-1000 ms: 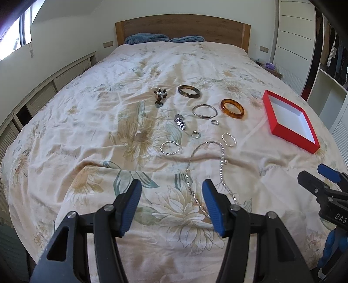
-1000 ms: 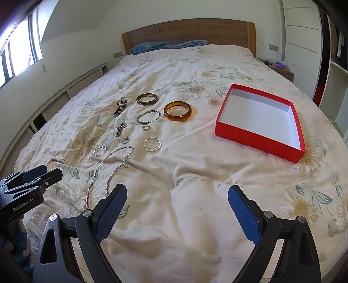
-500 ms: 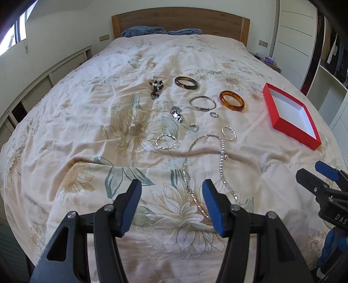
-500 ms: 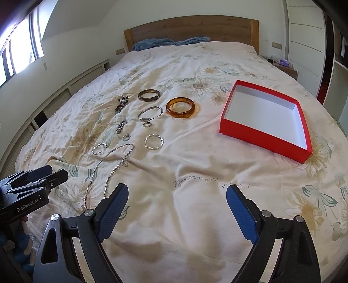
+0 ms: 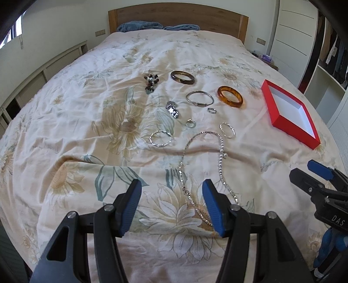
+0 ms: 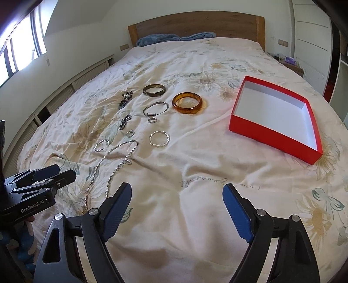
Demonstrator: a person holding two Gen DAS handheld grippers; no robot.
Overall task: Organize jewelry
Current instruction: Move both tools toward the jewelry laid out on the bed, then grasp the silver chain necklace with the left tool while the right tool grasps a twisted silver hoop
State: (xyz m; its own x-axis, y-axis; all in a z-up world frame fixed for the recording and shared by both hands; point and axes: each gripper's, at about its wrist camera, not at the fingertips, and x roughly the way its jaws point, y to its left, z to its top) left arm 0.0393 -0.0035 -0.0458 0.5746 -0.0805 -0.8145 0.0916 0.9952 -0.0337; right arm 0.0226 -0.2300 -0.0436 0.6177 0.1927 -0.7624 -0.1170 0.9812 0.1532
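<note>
Jewelry lies spread on the floral bedspread. A long silver necklace (image 5: 202, 165) lies nearest, its loose ends running under my open left gripper (image 5: 171, 187). Beyond it lie an amber bangle (image 5: 230, 96), a dark bangle (image 5: 182, 77), a silver bangle (image 5: 200, 98), two twisted silver hoops (image 5: 160, 139), small rings (image 5: 190, 124) and beaded pieces (image 5: 151, 82). An empty red box (image 6: 274, 113) with a white inside sits to the right. My right gripper (image 6: 177, 191) is open and empty above bare bedspread, in front of the box and the amber bangle (image 6: 187, 102).
The wooden headboard (image 5: 178, 16) and blue pillows (image 5: 139, 26) are at the far end. Low cabinets (image 6: 65, 93) run along the left wall, wardrobes (image 5: 295, 32) along the right. The bed's near edge is just under both grippers.
Both grippers have moved forward over the bed, so the jewelry and the box appear closer. Both stay open and nothing on the bed has moved.
</note>
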